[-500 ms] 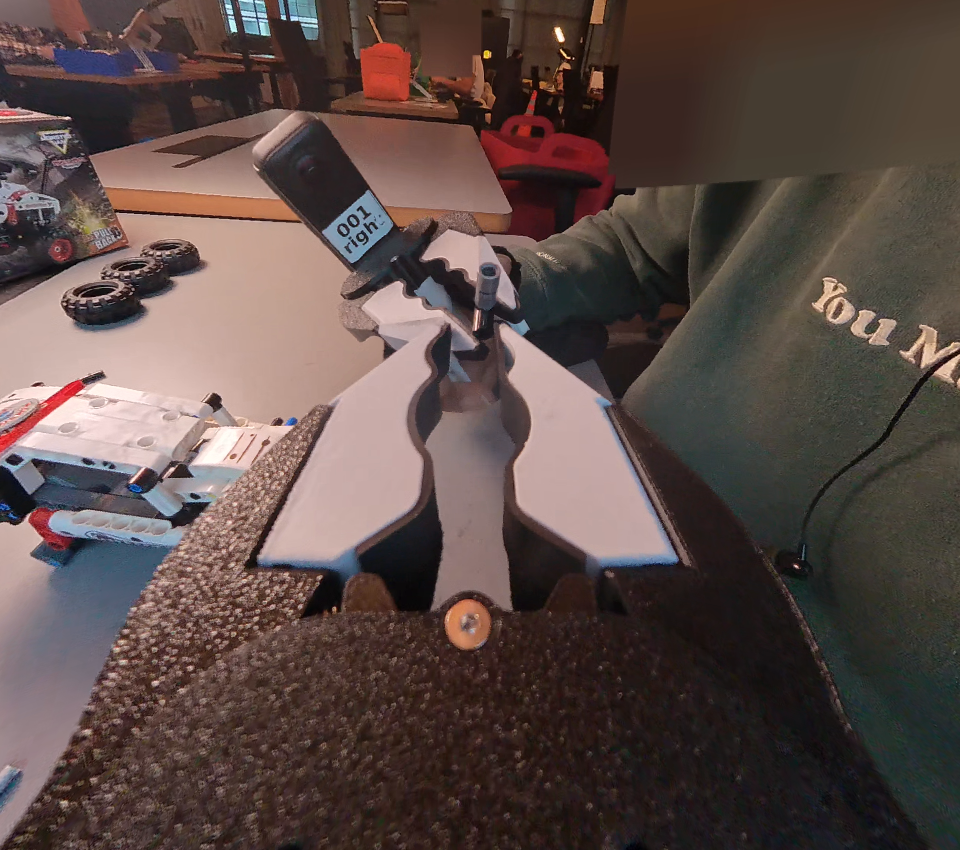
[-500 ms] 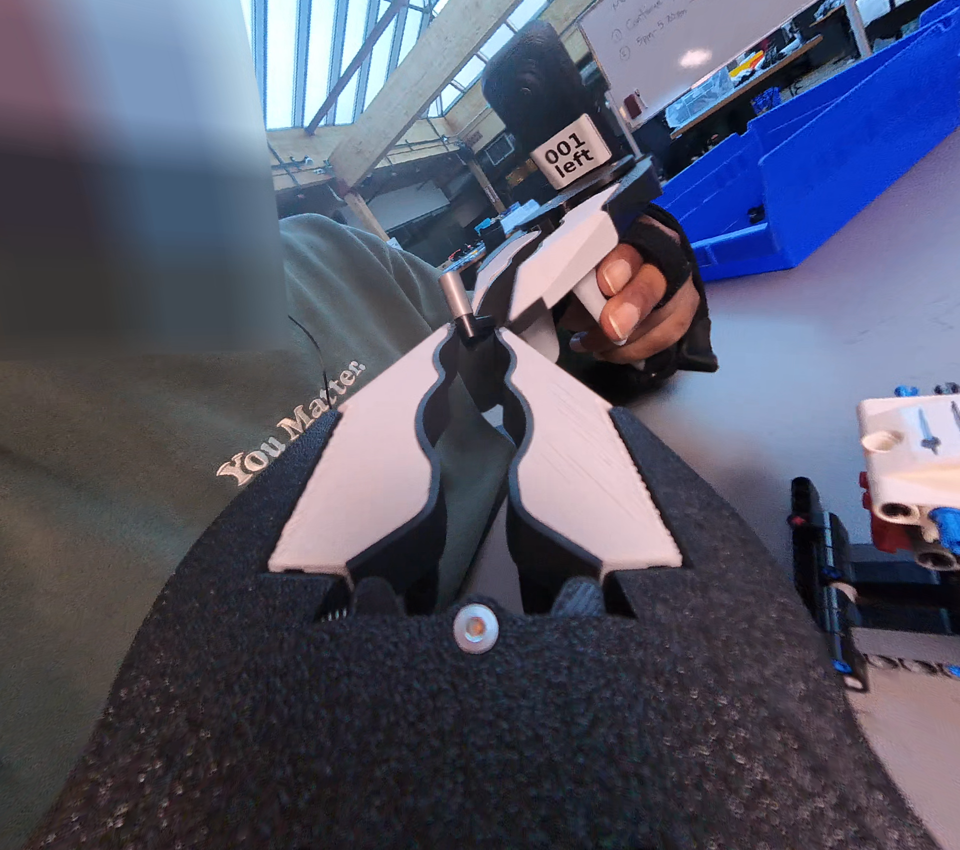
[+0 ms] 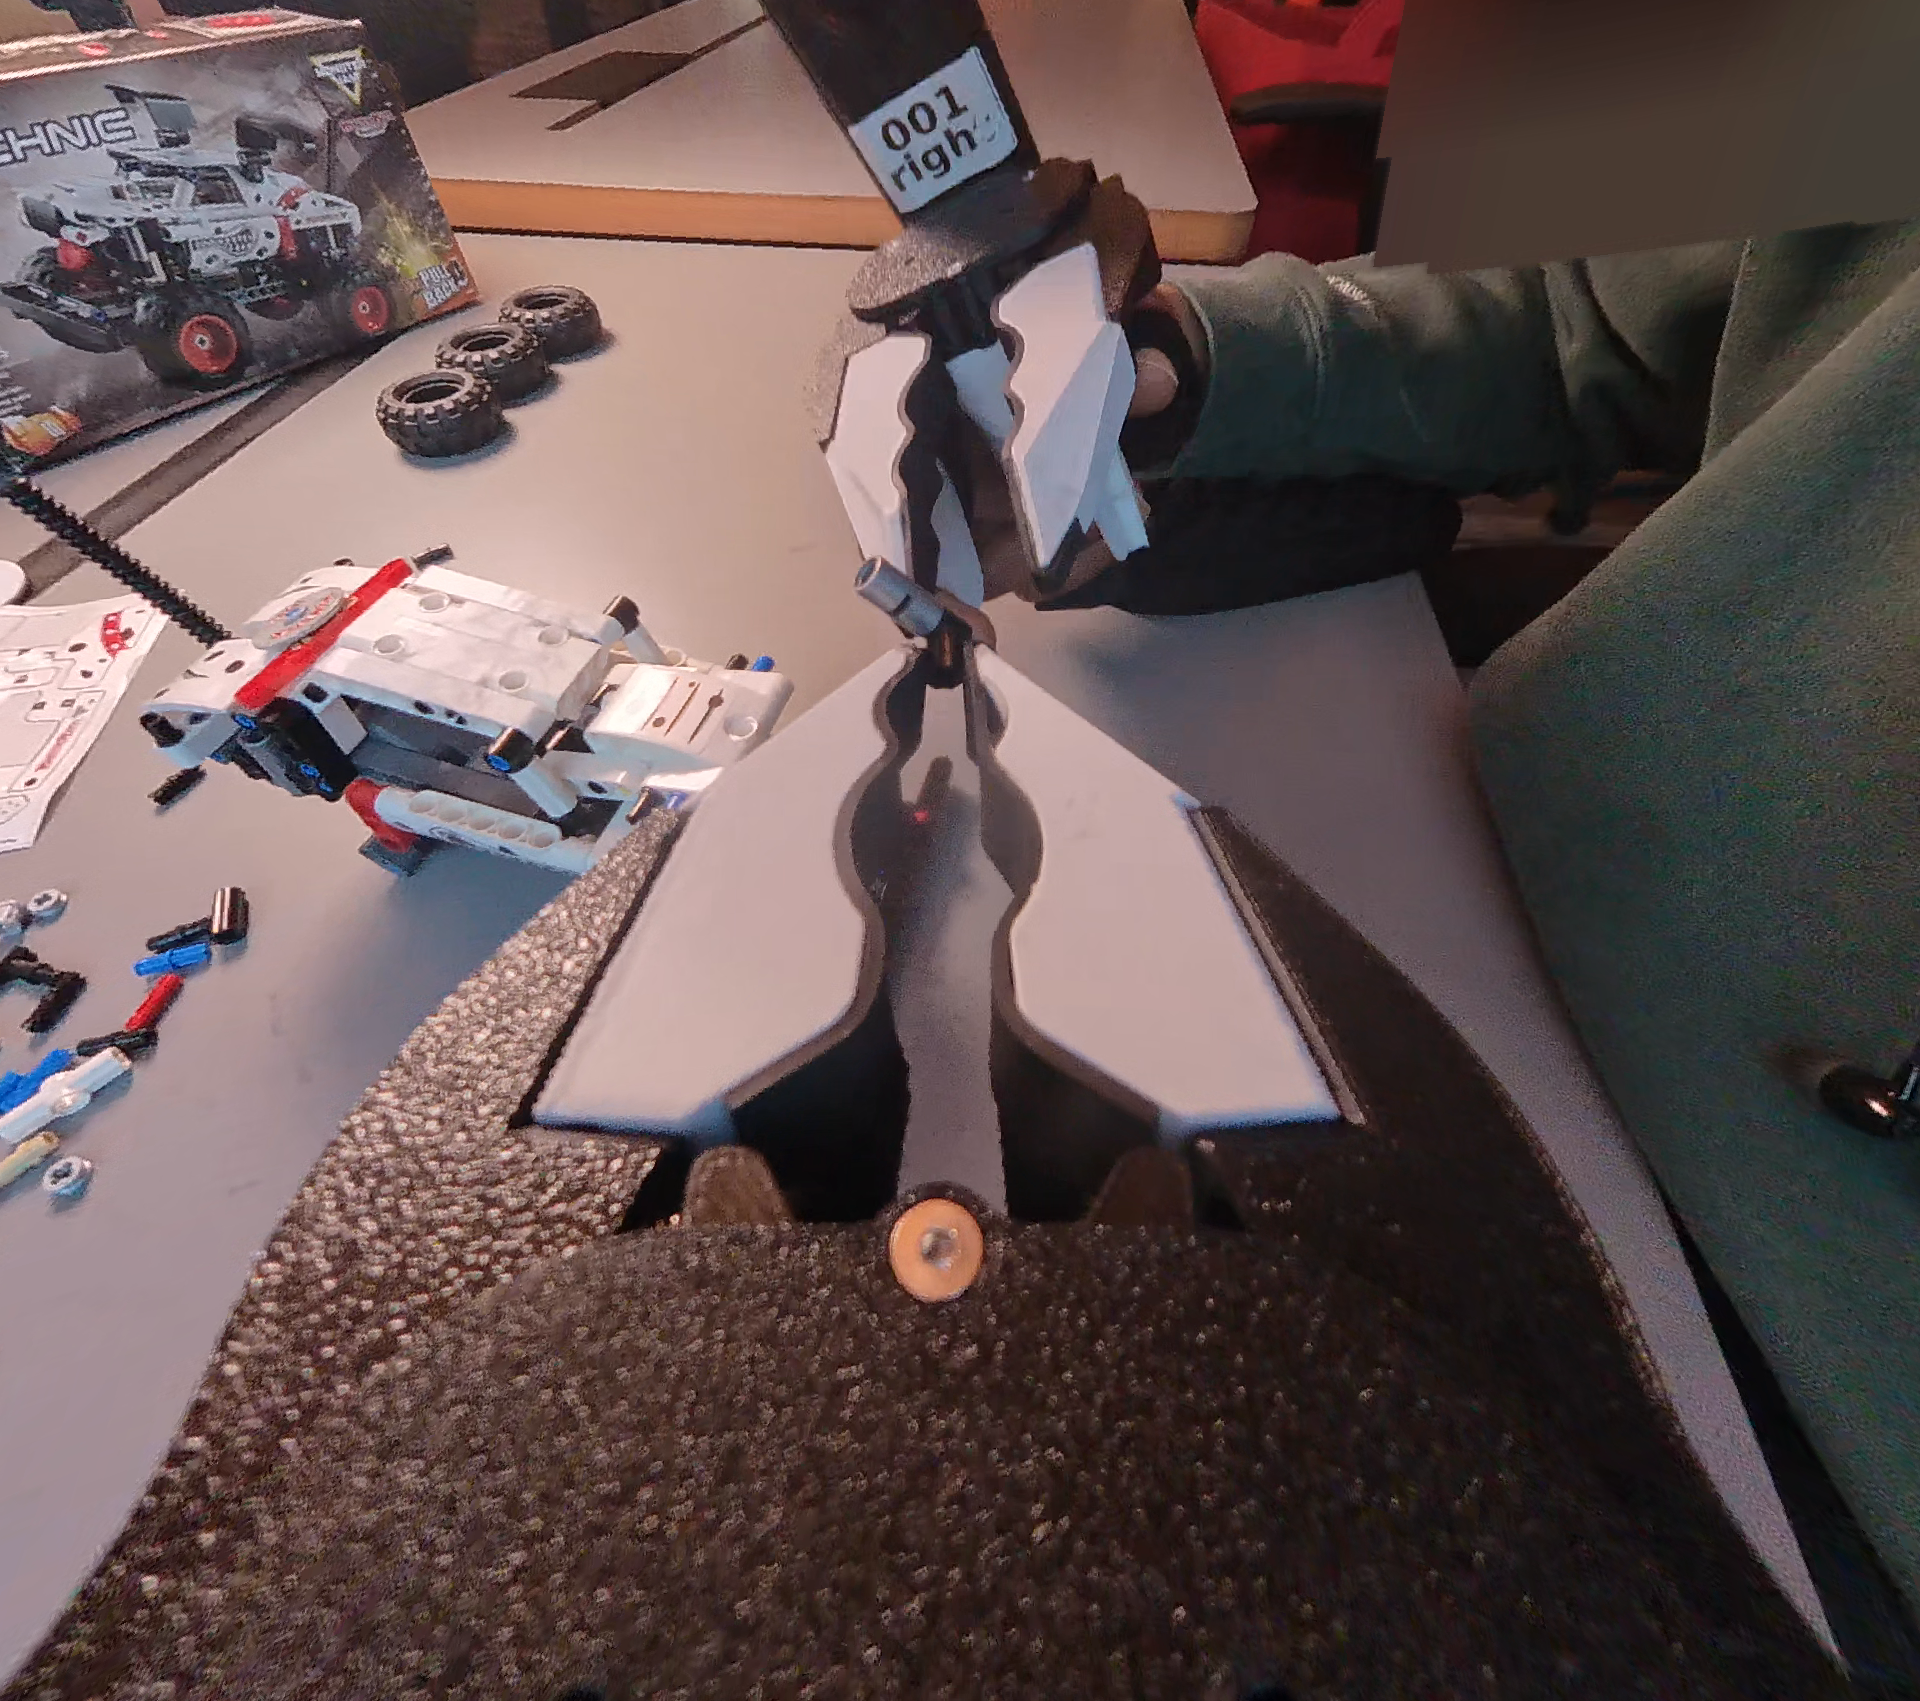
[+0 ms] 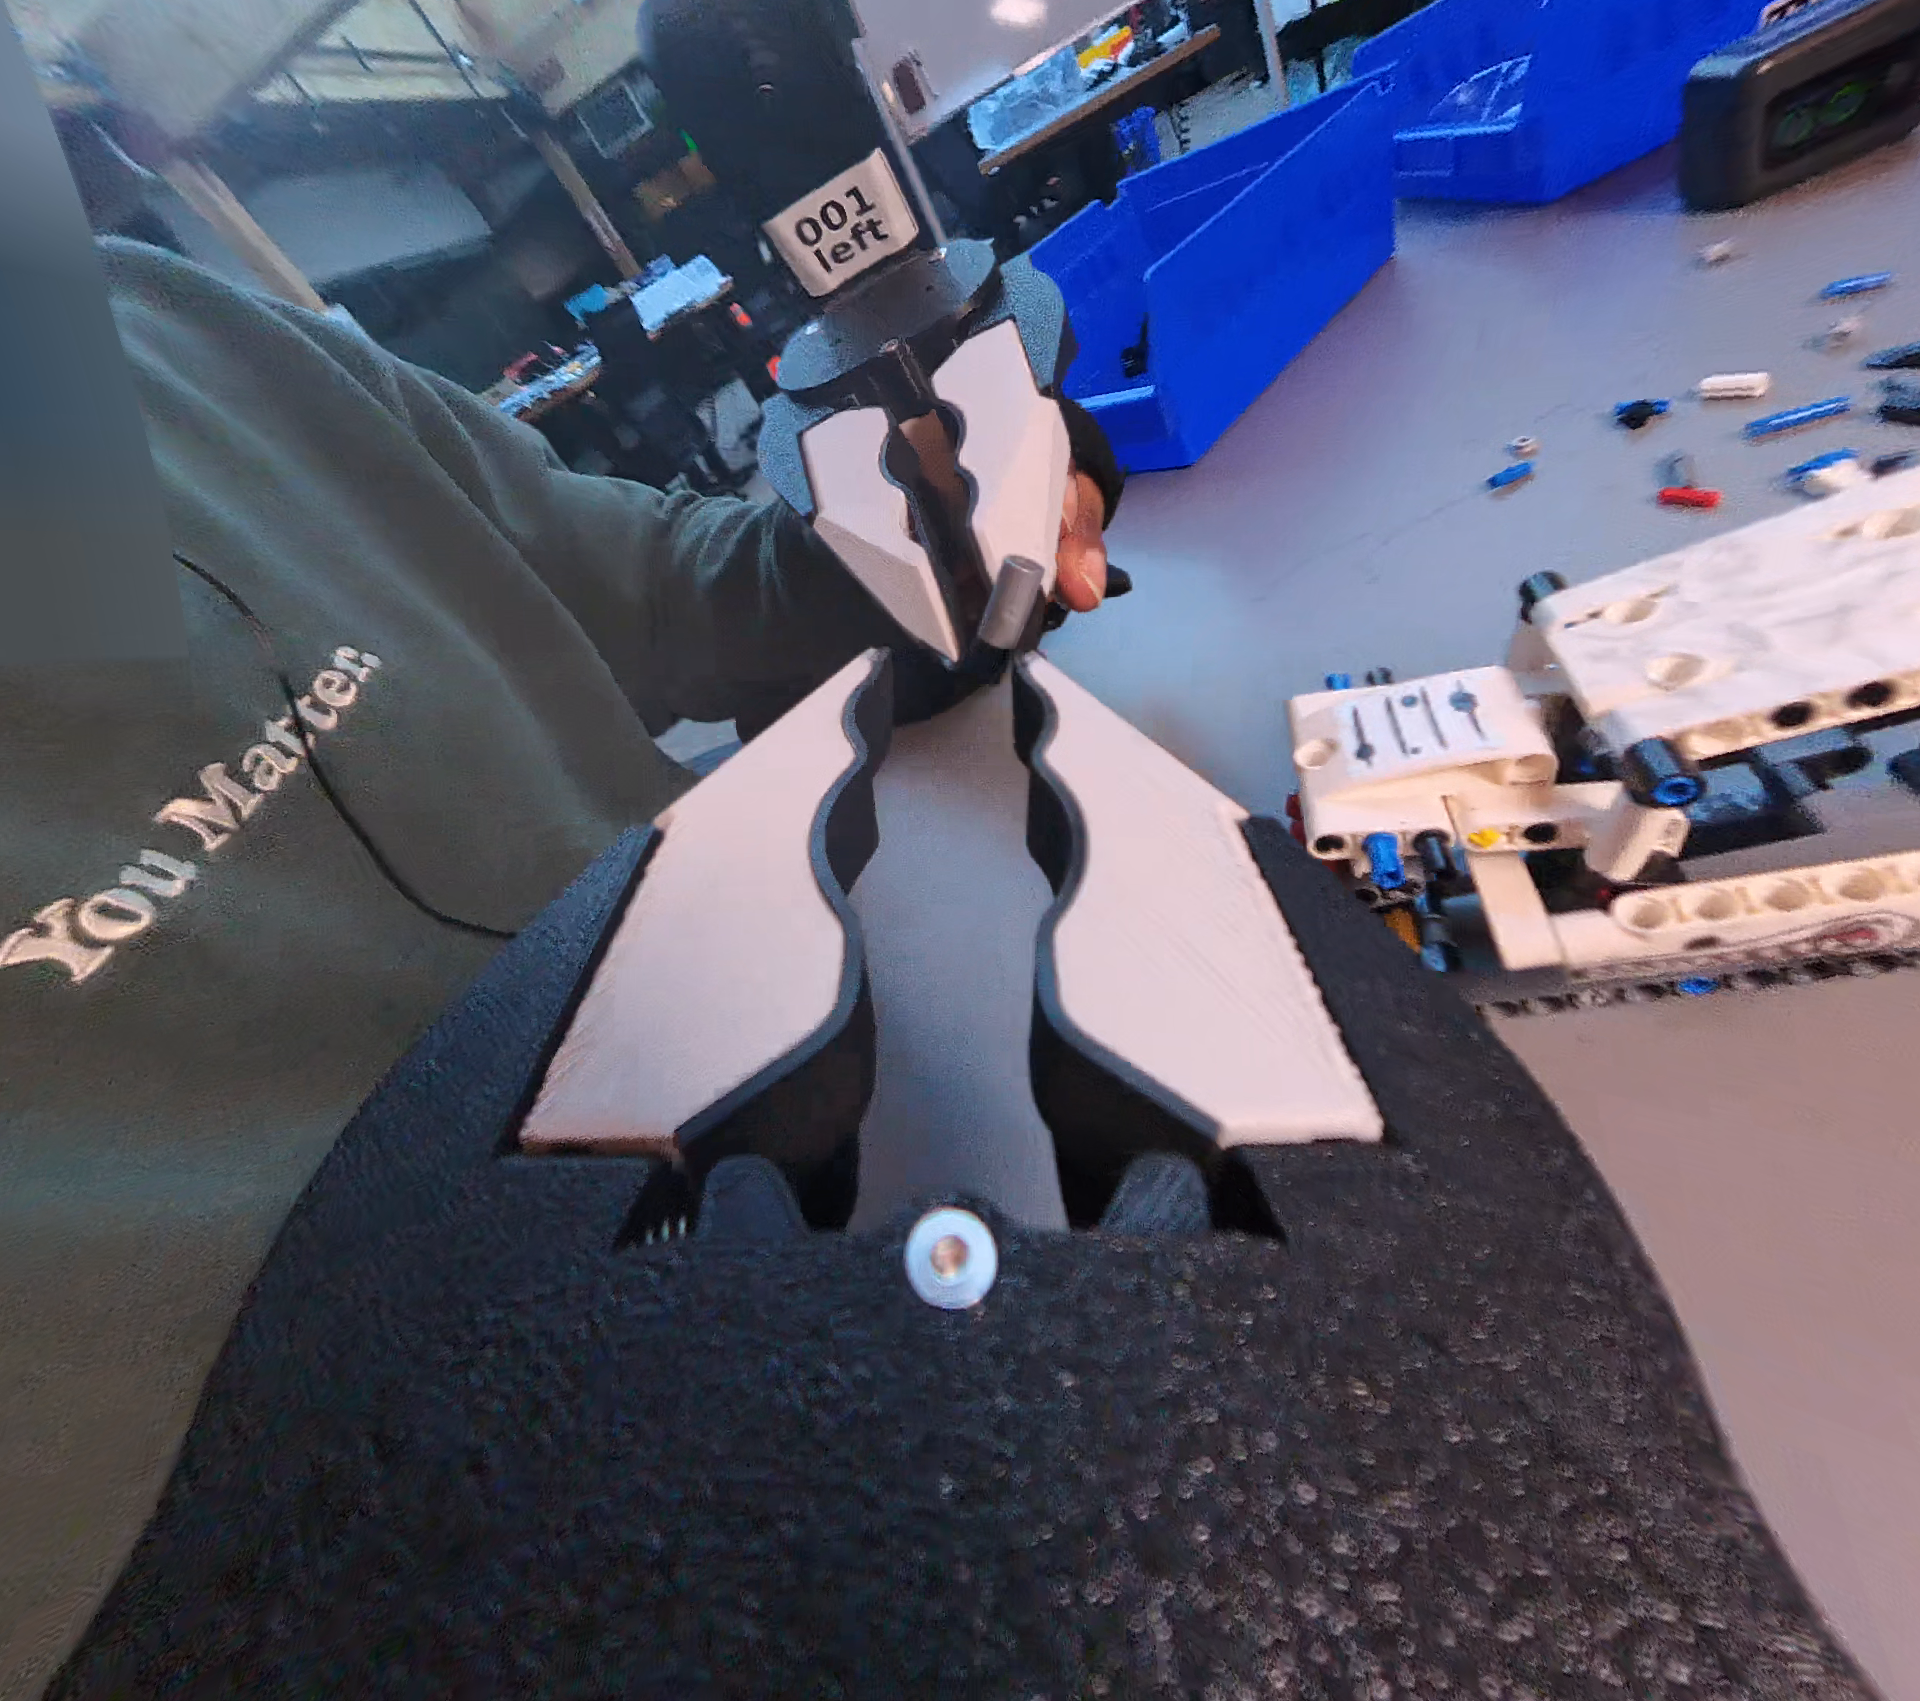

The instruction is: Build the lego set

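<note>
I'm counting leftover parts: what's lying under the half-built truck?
The half-built truck rests on the grey table. Only a dark grey piece peeks out at its near edge; the rest underneath is covered by the body.

White half-built truck [image 3: 457, 716] lies on grey table [image 3: 675, 467], loose pins [image 3: 171, 960] beside it.

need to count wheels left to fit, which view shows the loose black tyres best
The left wrist view: three black tyres lie in a row on the grey table, beside the set's box. The right wrist view shows none of them.
</note>
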{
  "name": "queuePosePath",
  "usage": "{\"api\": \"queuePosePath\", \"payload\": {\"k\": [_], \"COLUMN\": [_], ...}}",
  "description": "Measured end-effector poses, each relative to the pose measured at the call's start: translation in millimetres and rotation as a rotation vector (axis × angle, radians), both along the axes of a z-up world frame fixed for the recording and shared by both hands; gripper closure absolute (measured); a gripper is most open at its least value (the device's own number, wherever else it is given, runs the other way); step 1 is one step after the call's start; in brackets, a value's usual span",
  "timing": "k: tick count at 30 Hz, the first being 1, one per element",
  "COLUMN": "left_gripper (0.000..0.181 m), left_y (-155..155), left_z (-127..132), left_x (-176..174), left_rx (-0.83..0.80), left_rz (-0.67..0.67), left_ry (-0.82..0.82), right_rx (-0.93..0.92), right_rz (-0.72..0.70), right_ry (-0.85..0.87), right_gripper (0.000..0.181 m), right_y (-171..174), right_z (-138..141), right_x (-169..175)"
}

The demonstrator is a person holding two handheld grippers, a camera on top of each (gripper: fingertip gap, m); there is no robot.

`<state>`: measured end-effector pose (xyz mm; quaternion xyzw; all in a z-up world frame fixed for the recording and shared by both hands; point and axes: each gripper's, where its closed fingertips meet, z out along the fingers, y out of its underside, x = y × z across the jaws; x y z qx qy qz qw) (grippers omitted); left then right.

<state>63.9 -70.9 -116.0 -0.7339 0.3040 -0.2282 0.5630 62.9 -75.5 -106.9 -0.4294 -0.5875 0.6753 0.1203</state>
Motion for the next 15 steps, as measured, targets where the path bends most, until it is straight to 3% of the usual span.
{"api": "queuePosePath", "payload": {"k": [15], "left_gripper": [0.175], "left_y": [1], "left_z": [-20], "left_x": [15], "left_rx": [0.048], "left_rz": [-0.018], "left_ry": [0.194], "right_rx": [0.147], "right_rz": [-0.006], "right_ry": [-0.054], "right_gripper": [0.171], "right_y": [2], "right_z": [-24], "right_x": [4]}}
